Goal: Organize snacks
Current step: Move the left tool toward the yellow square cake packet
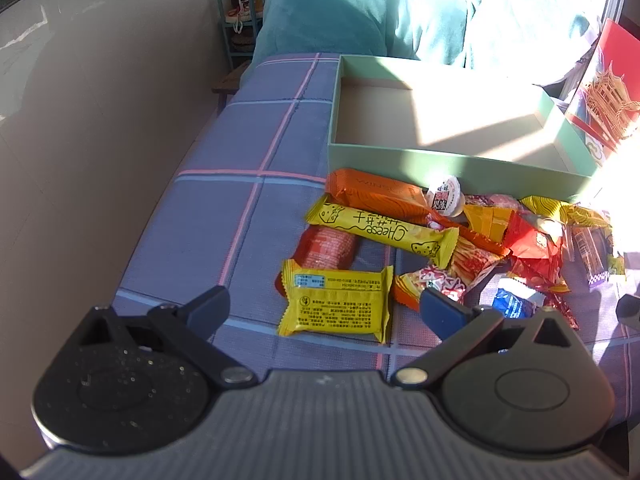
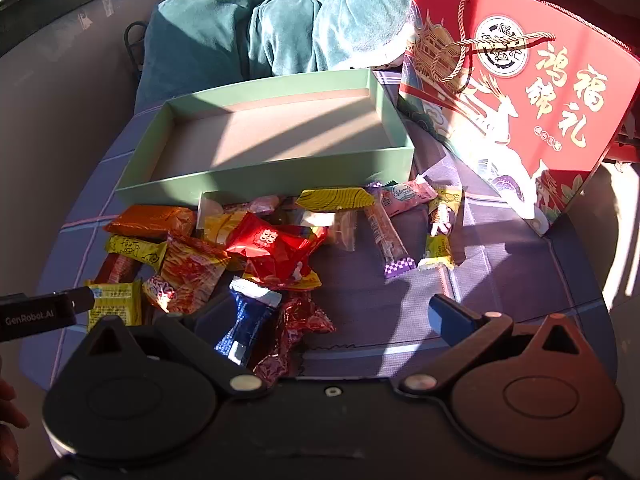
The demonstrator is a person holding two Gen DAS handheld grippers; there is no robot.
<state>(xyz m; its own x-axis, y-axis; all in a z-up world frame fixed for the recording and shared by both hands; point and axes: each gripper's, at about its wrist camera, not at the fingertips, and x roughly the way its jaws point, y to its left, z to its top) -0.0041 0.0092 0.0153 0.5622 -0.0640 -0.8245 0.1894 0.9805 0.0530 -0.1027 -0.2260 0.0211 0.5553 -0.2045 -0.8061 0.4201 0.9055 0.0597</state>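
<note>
An empty pale green box [image 1: 440,162] [image 2: 256,176] stands on a checked purple cloth. In front of it lies a pile of wrapped snacks. My left gripper [image 1: 324,312] is open and hovers over a yellow square packet [image 1: 338,306]; beyond that lie a yellow "Cheese" bar [image 1: 384,232] and an orange bar [image 1: 380,196]. My right gripper [image 2: 324,314] is open above a blue-and-white packet [image 2: 246,320] and a crinkled red wrapper [image 2: 296,328], holding nothing. A red packet [image 2: 276,248] tops the pile.
A red gift bag [image 2: 520,92] [image 1: 608,92] with gold lettering stands right of the box. A teal blanket [image 1: 400,4] [image 2: 280,28] lies behind it. The cloth's left edge [image 1: 160,208] drops to the floor. A small shoe rack [image 1: 238,20] stands far left.
</note>
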